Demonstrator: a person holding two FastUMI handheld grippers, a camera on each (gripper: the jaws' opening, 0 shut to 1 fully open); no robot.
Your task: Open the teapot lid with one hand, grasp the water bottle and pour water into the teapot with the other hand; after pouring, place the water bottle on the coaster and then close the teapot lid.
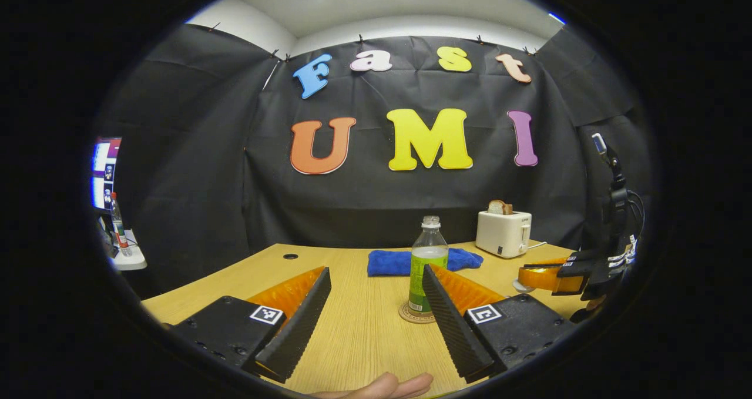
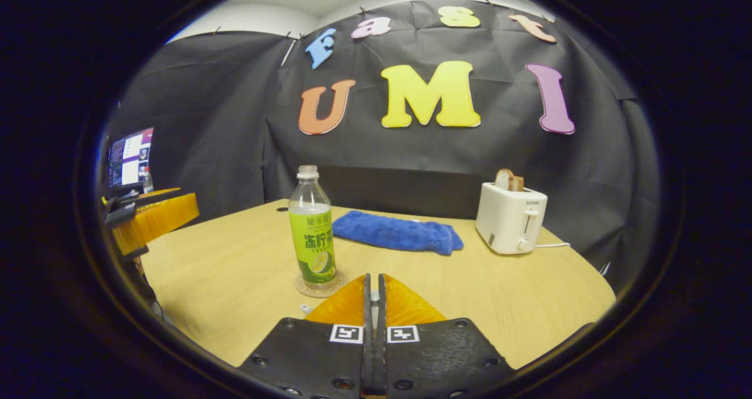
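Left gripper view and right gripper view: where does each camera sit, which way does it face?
Left gripper view: rides the left gripper, low over the table, facing the booth wall; its fingers spread wide, the water bottle on its coaster ahead, a hand at the bottom, the right gripper off to its right.
Right gripper view: rides the right gripper, fingers closed together, same heading, the left gripper at its left edge.
Shared: bottle, blue towel, toaster, table.
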